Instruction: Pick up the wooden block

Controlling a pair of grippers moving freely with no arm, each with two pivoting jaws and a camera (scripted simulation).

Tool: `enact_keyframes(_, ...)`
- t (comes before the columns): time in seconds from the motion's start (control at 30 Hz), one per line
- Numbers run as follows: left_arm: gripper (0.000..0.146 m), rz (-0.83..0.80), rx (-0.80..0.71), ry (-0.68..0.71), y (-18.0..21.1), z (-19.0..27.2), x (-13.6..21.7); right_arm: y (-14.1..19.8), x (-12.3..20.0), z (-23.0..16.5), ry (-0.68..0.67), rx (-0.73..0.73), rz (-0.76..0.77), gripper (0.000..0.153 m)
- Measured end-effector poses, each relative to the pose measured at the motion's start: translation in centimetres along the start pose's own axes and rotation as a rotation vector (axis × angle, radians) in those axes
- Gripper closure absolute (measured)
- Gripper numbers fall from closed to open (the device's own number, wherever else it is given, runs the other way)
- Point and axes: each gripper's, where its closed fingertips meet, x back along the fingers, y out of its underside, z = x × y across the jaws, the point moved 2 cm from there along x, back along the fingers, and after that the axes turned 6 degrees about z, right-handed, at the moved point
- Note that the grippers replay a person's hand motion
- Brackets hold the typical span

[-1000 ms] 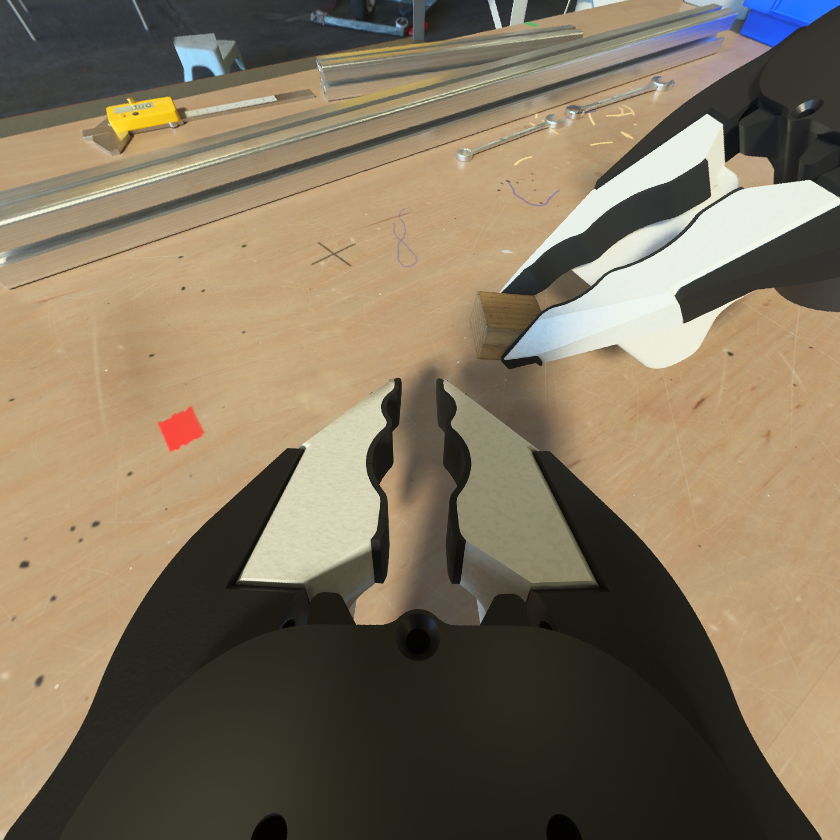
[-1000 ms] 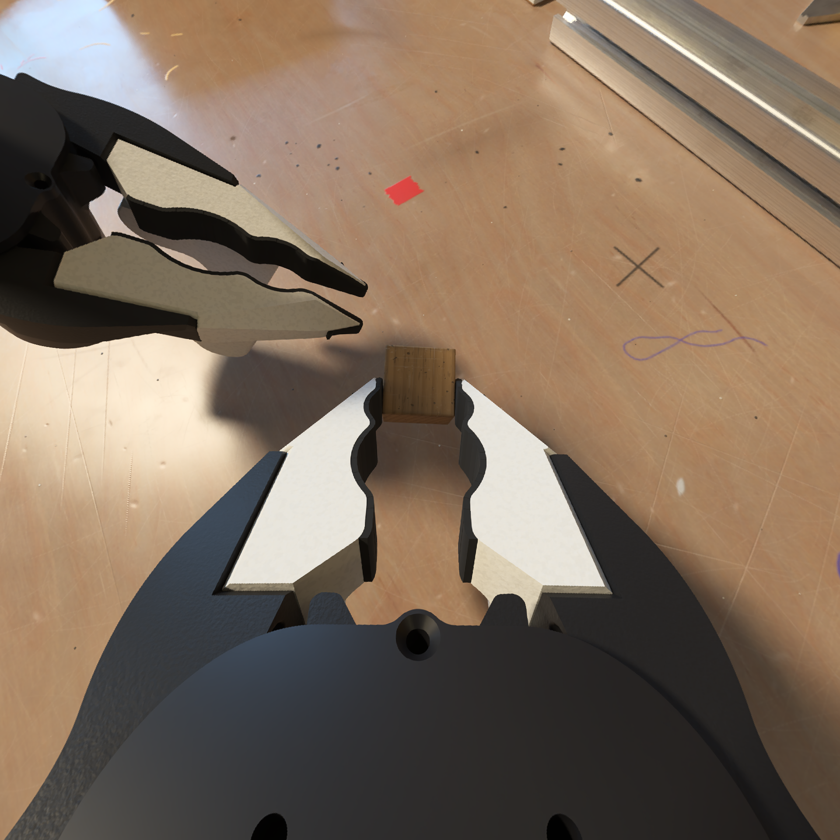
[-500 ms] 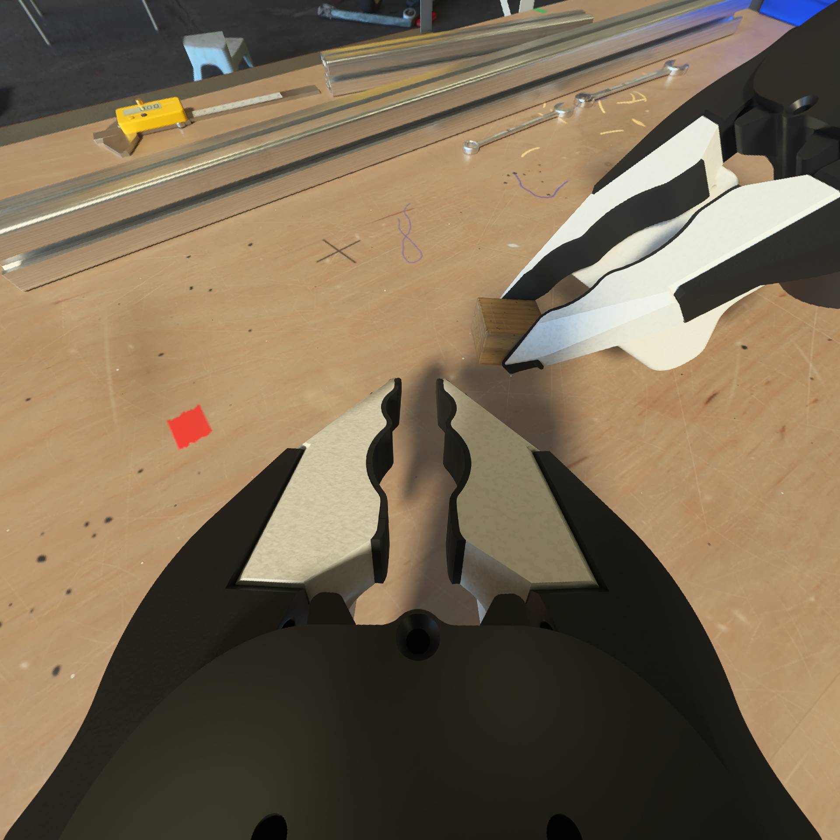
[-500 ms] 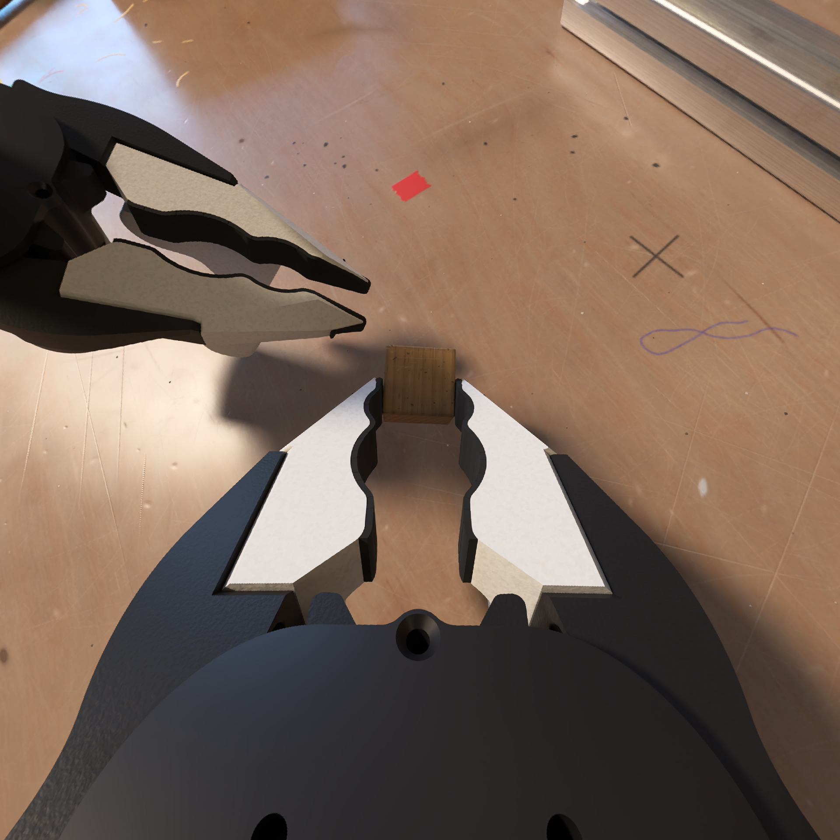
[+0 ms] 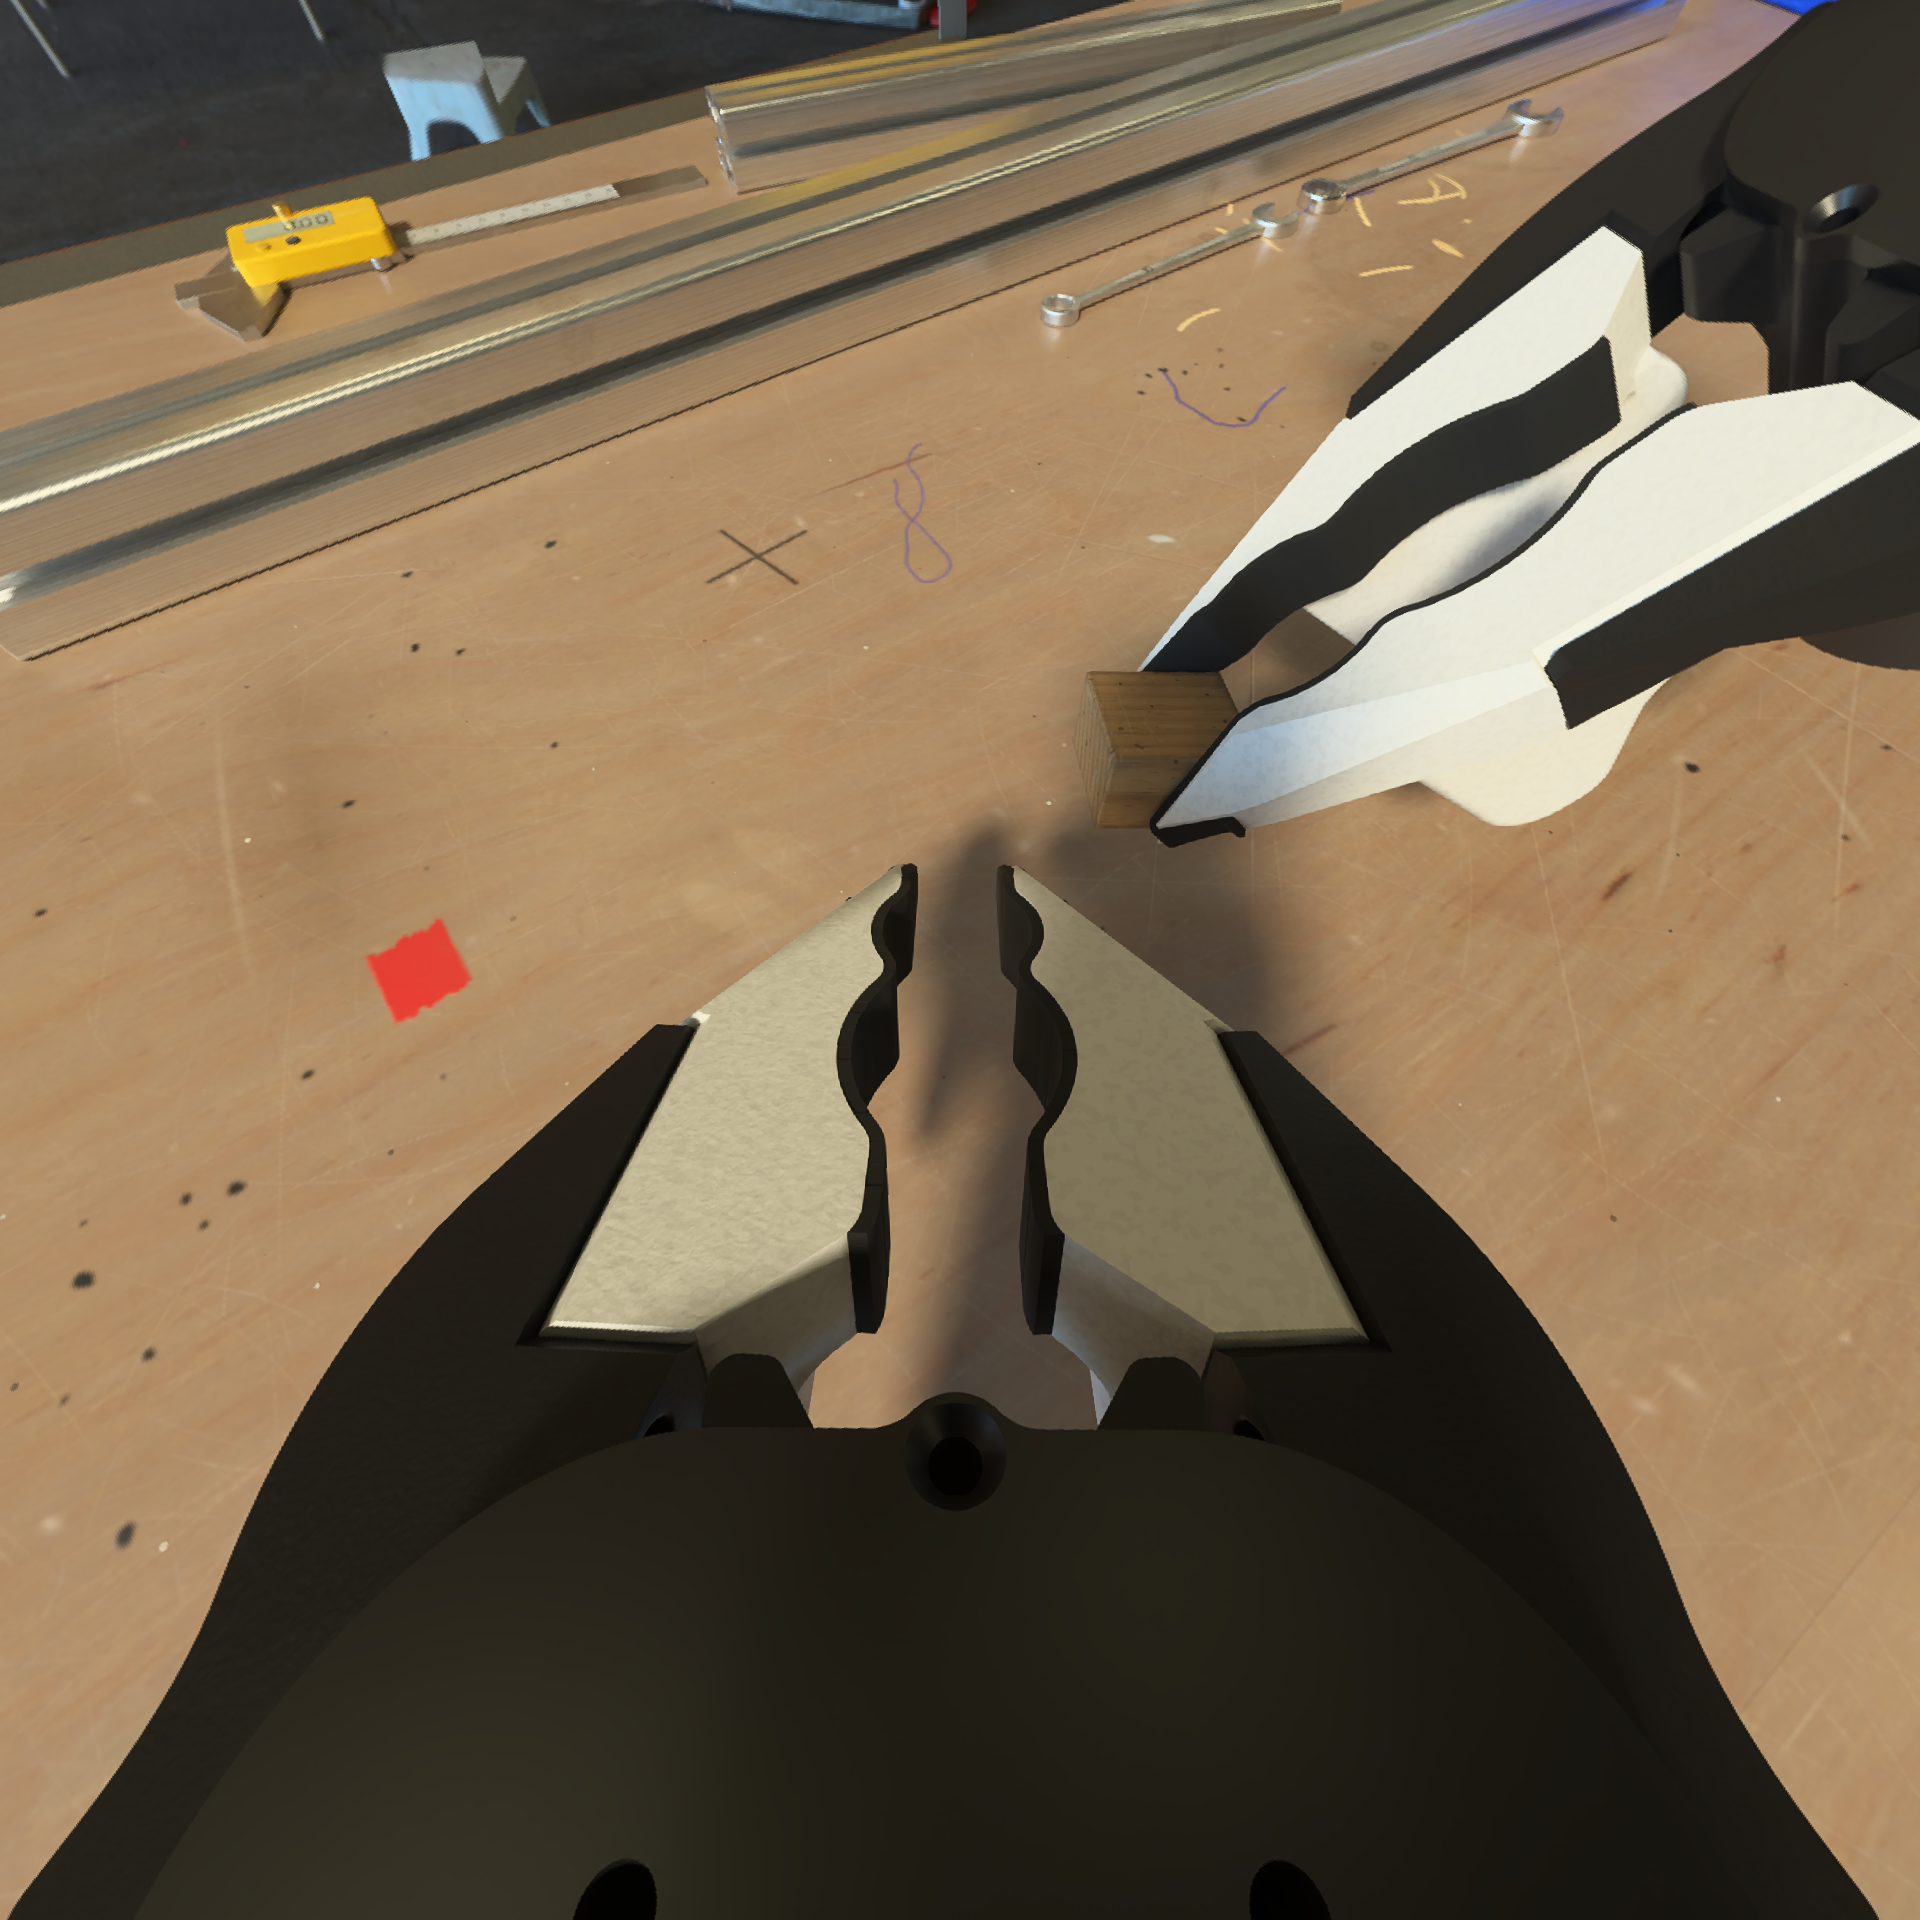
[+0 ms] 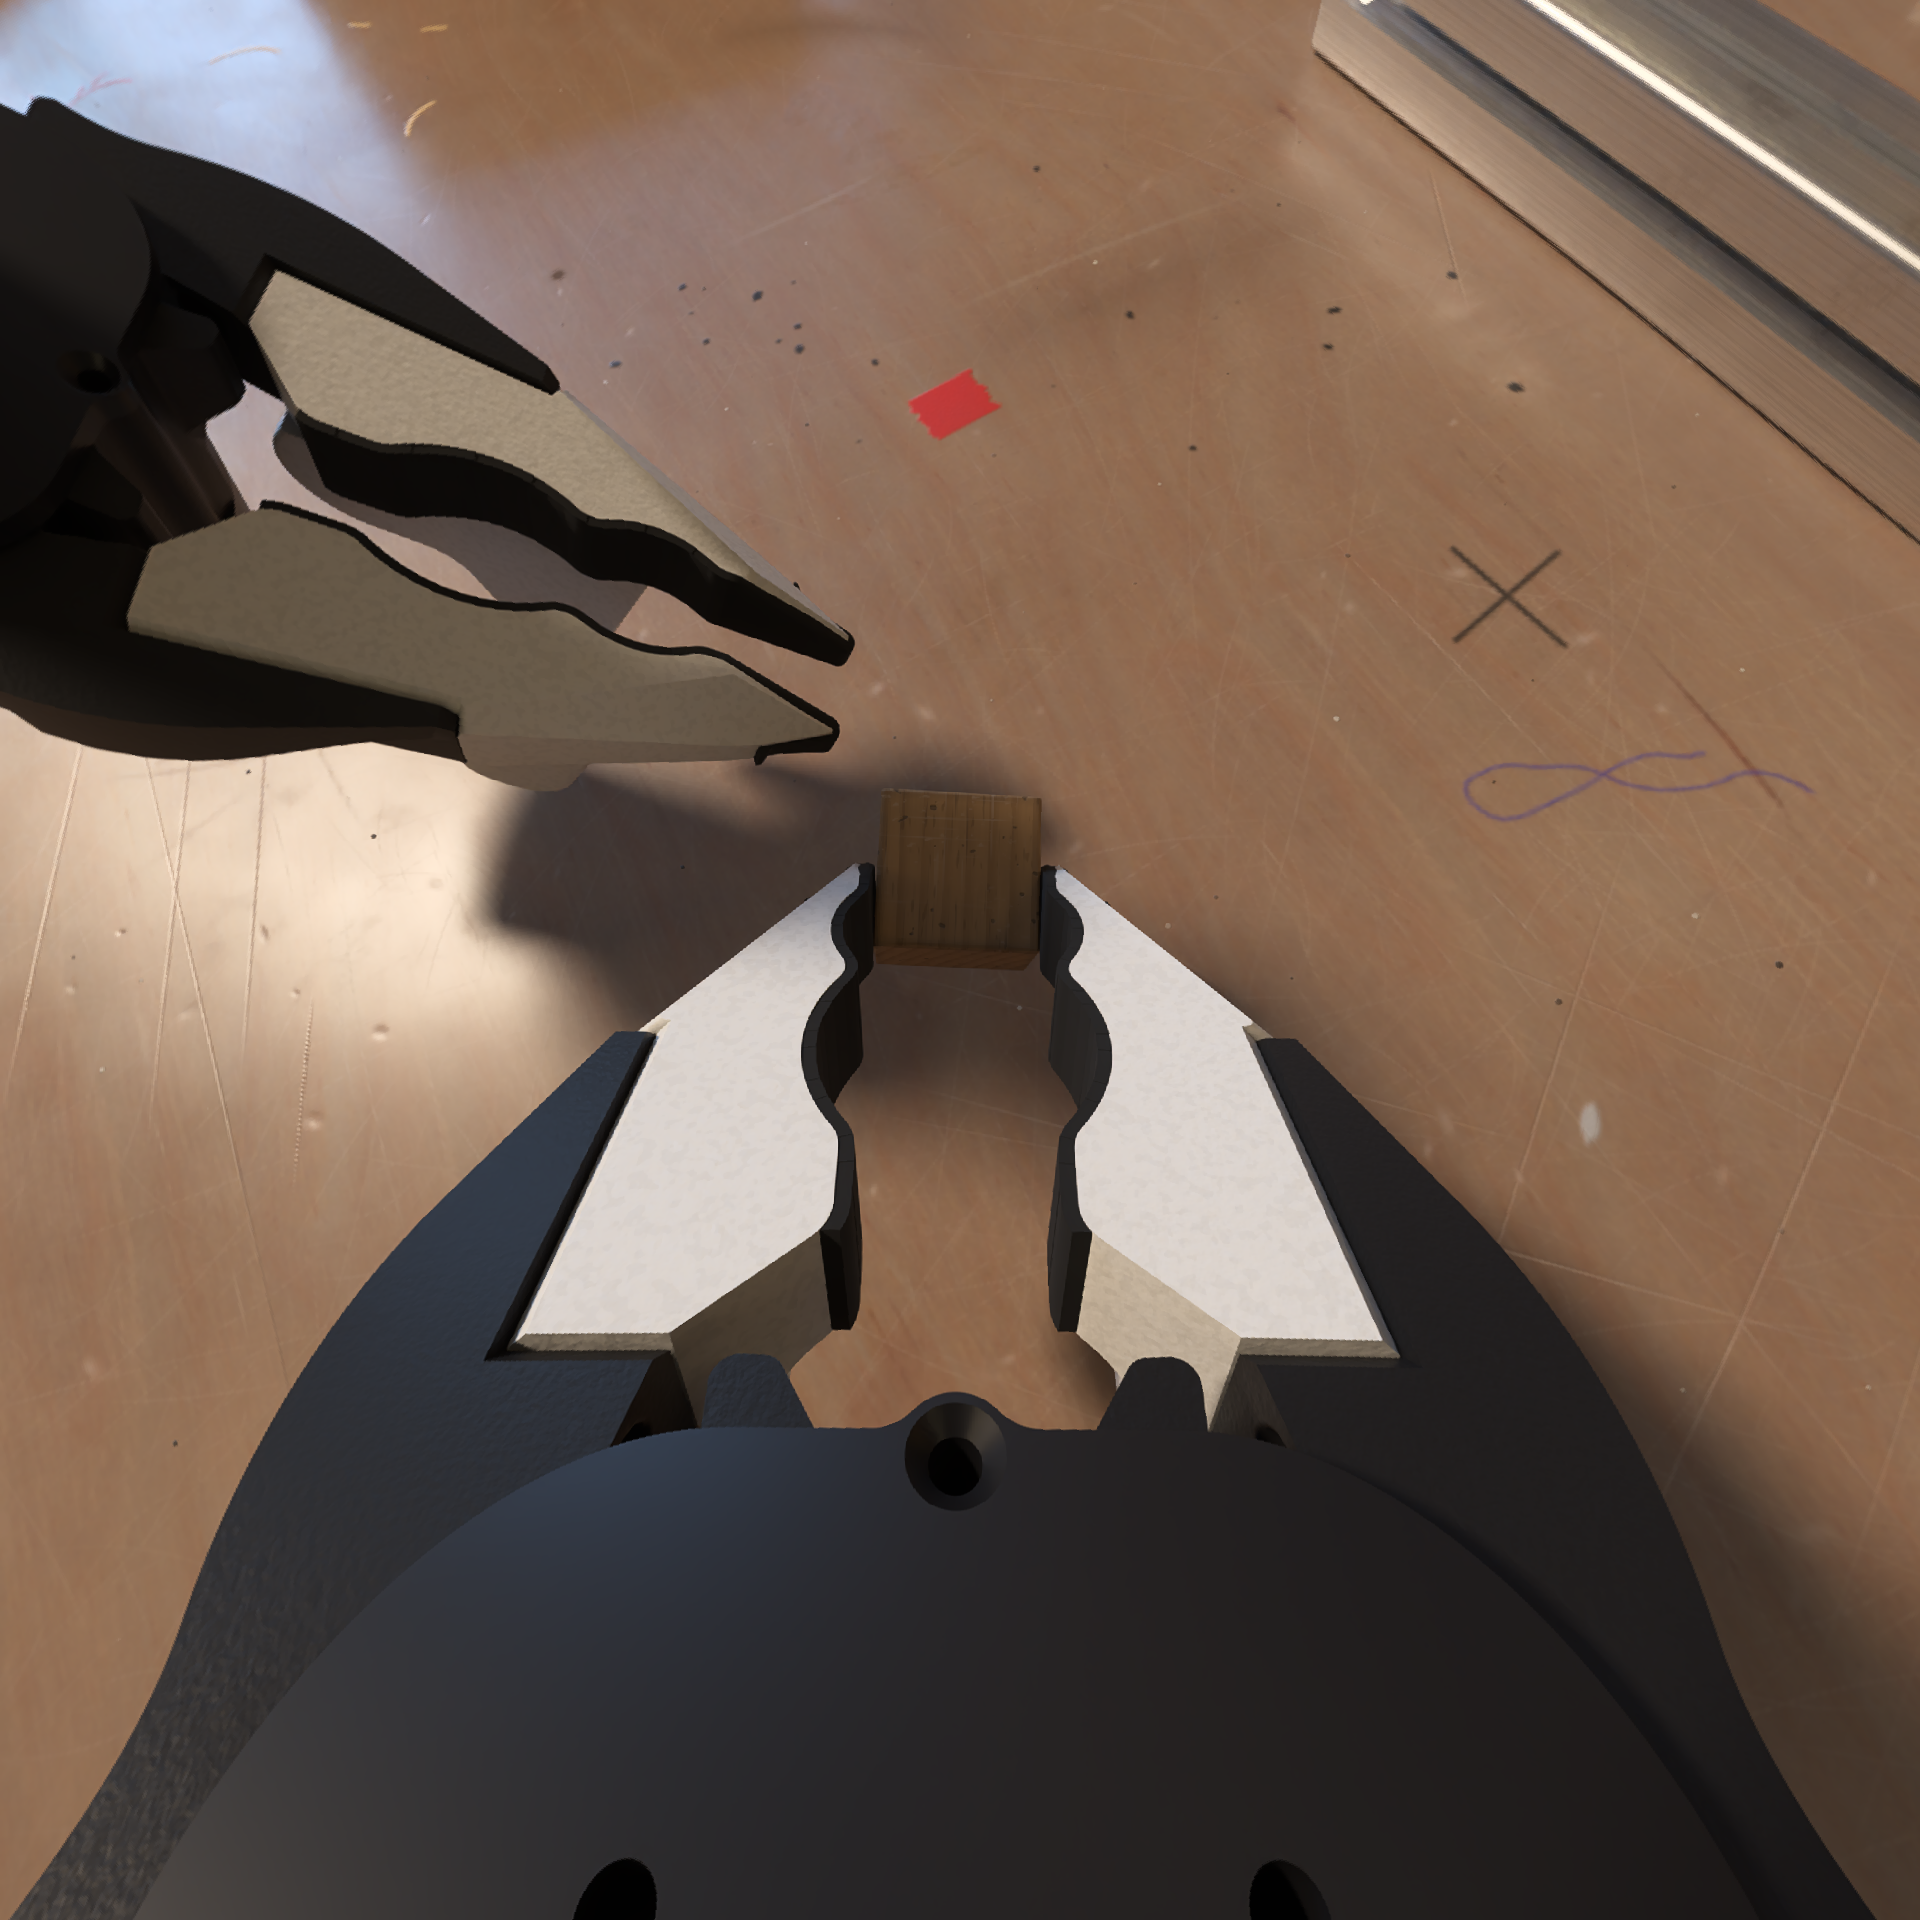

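Note:
The wooden block [image 6: 956, 883] is a small brown cube held between the fingertips of my right gripper [image 6: 956, 896], which is shut on it. A shadow lies on the wooden table [image 6: 1247, 1039] beneath it. In the left wrist view the block [image 5: 1138, 727] sticks out from the right gripper [image 5: 1184, 748] at the right. My left gripper [image 5: 956, 883] has its jaws almost together with only a narrow gap and holds nothing. It points at the table just left of the block, and also shows in the right wrist view [image 6: 831, 691].
Long aluminium rails [image 5: 727, 301] lie along the far side, also in the right wrist view [image 6: 1662, 177]. A yellow gauge [image 5: 307, 239] and spanners [image 5: 1164, 265] lie beyond. A red square [image 5: 418, 971] and a pencil cross [image 5: 756, 556] mark the table.
The right gripper keeps the block in its fingertips while the table marks drift in its view. The left gripper's jaws have not changed; its view has shifted slightly.

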Motion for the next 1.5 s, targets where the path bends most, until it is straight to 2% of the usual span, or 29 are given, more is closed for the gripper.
enact_keyframes(0.23,0.131,-0.003,-0.003,0.019,0.05,0.25,0.02,0.17,0.19,0.10,-0.030,0.023,-0.005,0.121)
enact_keyframes(0.37,0.131,-0.001,-0.009,0.012,-0.01,0.21,0.04,0.00,0.25,0.02,0.002,0.063,-0.007,0.121)
enact_keyframes(0.5,0.131,0.006,-0.032,-0.008,-0.15,0.10,0.09,-0.14,0.20,-0.03,-0.026,-0.036,0.015,0.121)
enact_keyframes(0.57,0.131,0.007,-0.038,-0.016,-0.21,0.09,0.06,-0.16,0.21,-0.01,-0.025,-0.040,0.019,0.121)
enact_keyframes(0.93,0.131,-0.009,-0.059,-0.012,-0.02,0.09,0.06,-0.07,0.12,-0.17,0.046,0.134,-0.027,0.121)
enact_keyframes(1.07,0.131,-0.020,-0.091,-0.020,0.04,0.19,0.05,0.00,0.18,-0.22,0.065,0.160,-0.053,0.121)
enact_keyframes(1.23,0.131,-0.028,-0.145,-0.034,0.10,0.46,-0.06,0.46,0.20,-0.24,0.022,0.106,-0.076,0.121)
enact_keyframes(1.5,0.131,-0.057,-0.165,-0.023,0.52,0.66,-0.23,0.78,0.21,-0.22,0.042,0.202,-0.114,0.121)
